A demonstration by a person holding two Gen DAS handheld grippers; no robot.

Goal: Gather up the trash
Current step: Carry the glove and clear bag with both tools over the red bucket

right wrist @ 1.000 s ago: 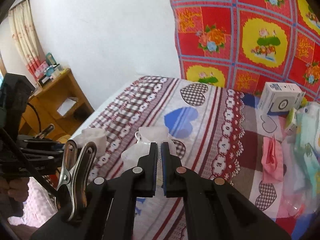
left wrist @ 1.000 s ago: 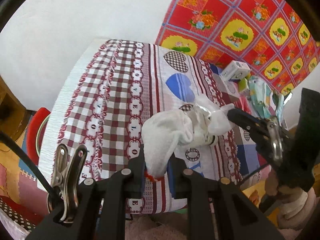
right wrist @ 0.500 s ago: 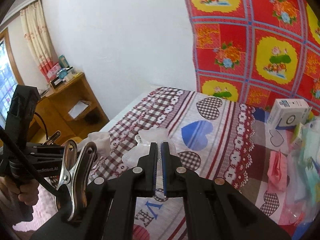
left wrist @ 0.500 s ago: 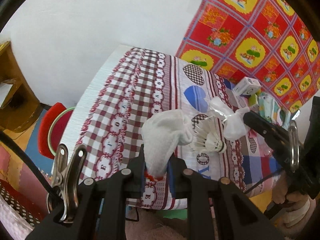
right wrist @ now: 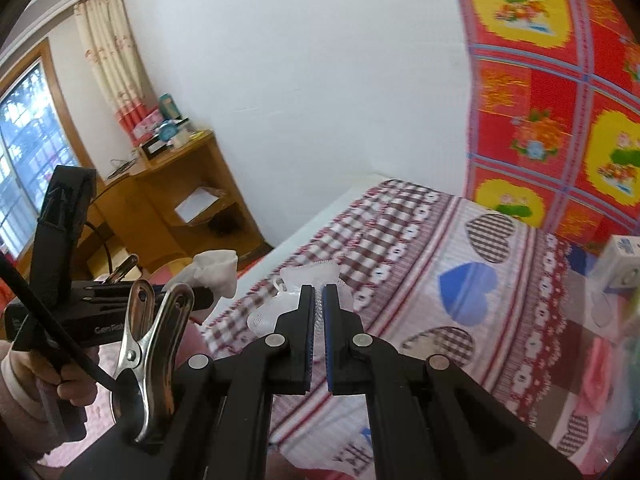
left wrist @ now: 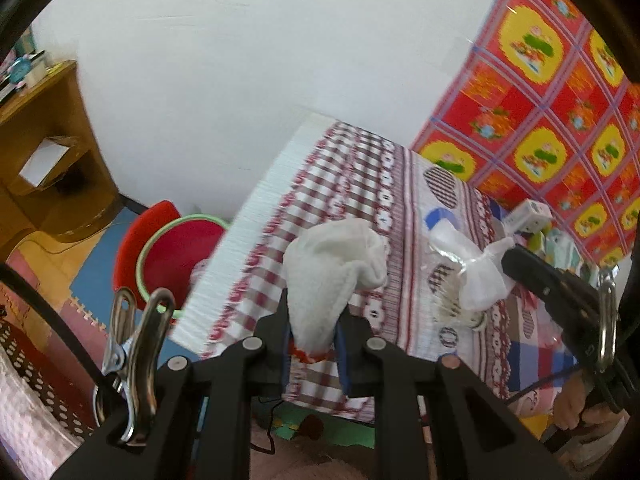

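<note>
White wall and a bed (left wrist: 360, 184) in a checked sheet filled my view. My left gripper (left wrist: 312, 336) jaws clamped a white wad (left wrist: 332, 272); my right gripper (right wrist: 319, 320) jaws pinched a clear bag (right wrist: 280, 308). The red basin (left wrist: 176, 256) sat down-left on the floor, nearer my left hand.

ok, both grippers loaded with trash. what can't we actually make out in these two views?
- Left wrist: lower end of the white cloth wad, sunk between the left gripper fingers.
- Left wrist: red bin, its right side cut off by the bed edge.
- Right wrist: most of the white mesh wrapper, behind the right gripper fingers.
- Right wrist: items at the right edge beside the white box, blurred and cropped.
</note>
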